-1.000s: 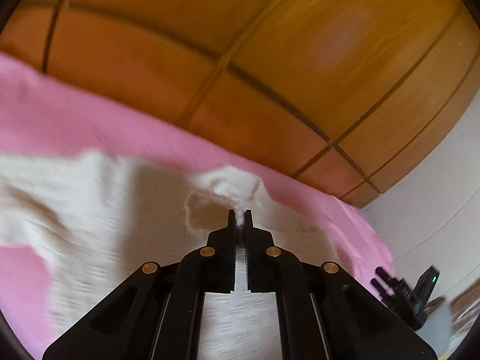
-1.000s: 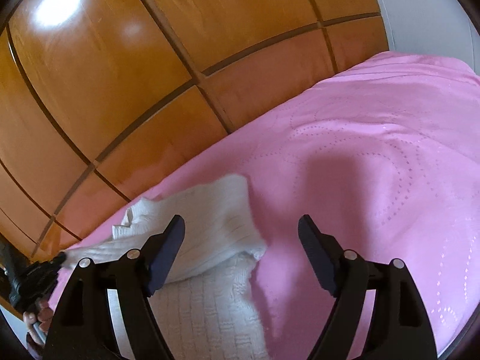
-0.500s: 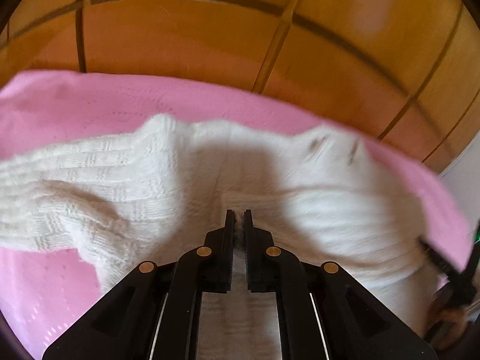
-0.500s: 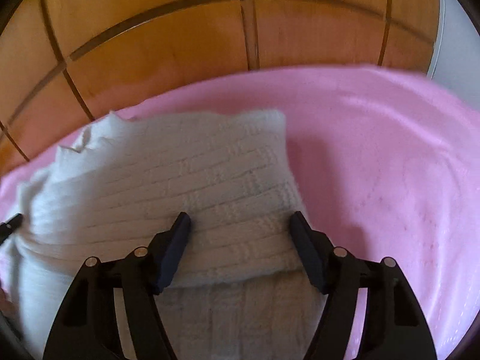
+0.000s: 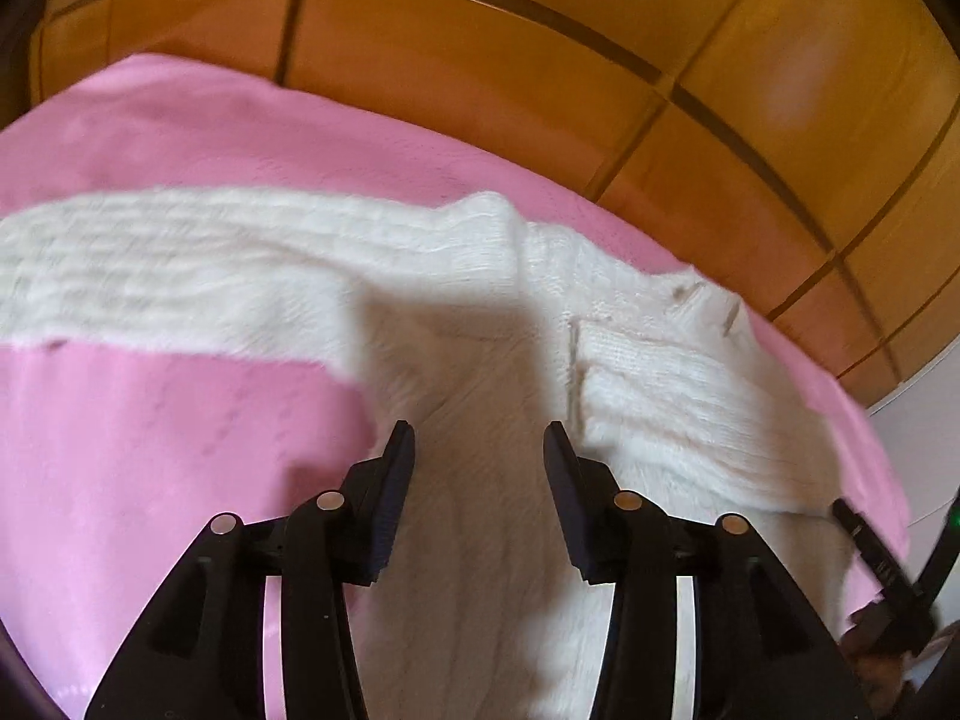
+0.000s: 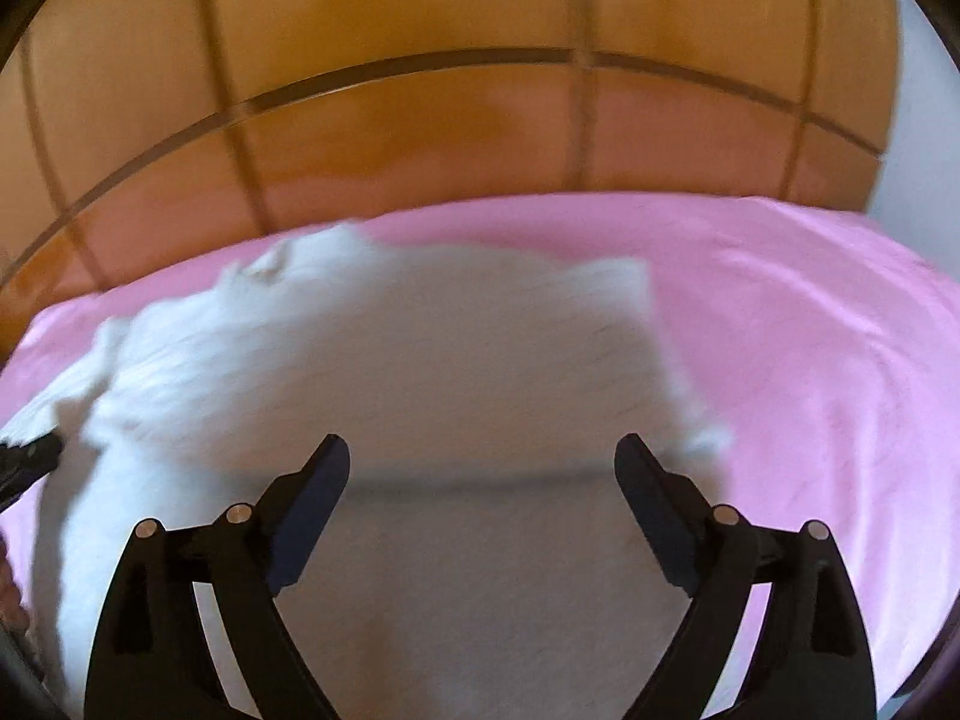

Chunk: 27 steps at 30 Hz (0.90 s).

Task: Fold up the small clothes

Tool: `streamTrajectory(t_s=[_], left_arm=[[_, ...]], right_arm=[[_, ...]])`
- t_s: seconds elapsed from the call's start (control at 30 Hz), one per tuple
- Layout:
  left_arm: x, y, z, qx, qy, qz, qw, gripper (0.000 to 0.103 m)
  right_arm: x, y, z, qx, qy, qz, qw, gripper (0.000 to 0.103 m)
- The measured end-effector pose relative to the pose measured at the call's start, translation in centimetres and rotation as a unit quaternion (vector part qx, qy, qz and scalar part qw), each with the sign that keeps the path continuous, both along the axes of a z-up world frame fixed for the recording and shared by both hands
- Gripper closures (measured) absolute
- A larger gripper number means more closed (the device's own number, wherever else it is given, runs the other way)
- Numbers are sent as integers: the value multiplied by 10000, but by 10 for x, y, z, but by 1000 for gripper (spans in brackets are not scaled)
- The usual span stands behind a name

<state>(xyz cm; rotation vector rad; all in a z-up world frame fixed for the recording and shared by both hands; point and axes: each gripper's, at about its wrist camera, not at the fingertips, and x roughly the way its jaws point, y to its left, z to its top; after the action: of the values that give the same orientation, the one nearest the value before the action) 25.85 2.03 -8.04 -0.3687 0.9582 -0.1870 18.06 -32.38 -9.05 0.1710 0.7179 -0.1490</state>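
Observation:
A white knitted sweater (image 5: 480,324) lies on a pink bedspread (image 5: 156,420). One sleeve stretches out to the left, and the other sleeve (image 5: 672,372) is folded across the body on the right. My left gripper (image 5: 479,435) hovers over the sweater's body; its jaws are opening and nothing is pinched between them. In the right wrist view the same sweater (image 6: 420,360) fills the middle, blurred. My right gripper (image 6: 483,450) stands wide above it, jaws still opening, with fabric below but not pressed by the pads.
An orange-brown wooden panelled wall (image 5: 540,60) rises right behind the bed. A pale wall (image 6: 918,138) shows at the right. The other gripper's black tip (image 5: 870,558) and a hand (image 5: 870,654) appear at the lower right of the left wrist view.
The left gripper was shut on a pinch of white knit and has let it go, its jaws now apart. Both grippers dropped closer to the sweater. The right jaws narrowed briefly, then spread wider.

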Motion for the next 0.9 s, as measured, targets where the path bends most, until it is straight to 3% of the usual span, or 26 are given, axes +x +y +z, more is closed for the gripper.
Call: streamTrajectory(t_s=[0.1, 0.17, 0.33, 0.43, 0.6, 0.67, 0.73, 0.83, 0.9], left_arm=[[-16, 28, 0, 12, 88, 295, 9995, 59], [-27, 59, -6, -222, 268, 618, 9975, 59], [-53, 145, -16, -849, 338, 1667, 9818, 59], [-67, 204, -18, -1223, 204, 2460, 9613, 59], [-76, 285, -29, -2016, 80, 3511, 9143, 59], [-71, 303, -33, -2335, 66, 3607, 9030, 59], [-66, 317, -35, -2371, 40, 3799, 8941, 59], [-54, 328, -36, -2330, 130, 3913, 8902, 59], [-42, 327, -31, -2198, 216, 3889, 8944, 89]], right_arm=[[-8, 26, -18, -16, 184, 316, 9993, 9], [-12, 36, -35, -183, 250, 296, 9991, 3], [-15, 34, -41, -92, 171, 297, 9994, 2], [-16, 36, -42, -91, 144, 297, 9994, 2], [-15, 38, -43, -170, 130, 266, 9994, 2], [-14, 39, -44, -195, 134, 260, 9994, 2], [-14, 39, -43, -214, 138, 258, 9993, 2], [-13, 40, -44, -236, 140, 250, 9993, 2], [-14, 40, -44, -247, 141, 243, 9993, 2]])
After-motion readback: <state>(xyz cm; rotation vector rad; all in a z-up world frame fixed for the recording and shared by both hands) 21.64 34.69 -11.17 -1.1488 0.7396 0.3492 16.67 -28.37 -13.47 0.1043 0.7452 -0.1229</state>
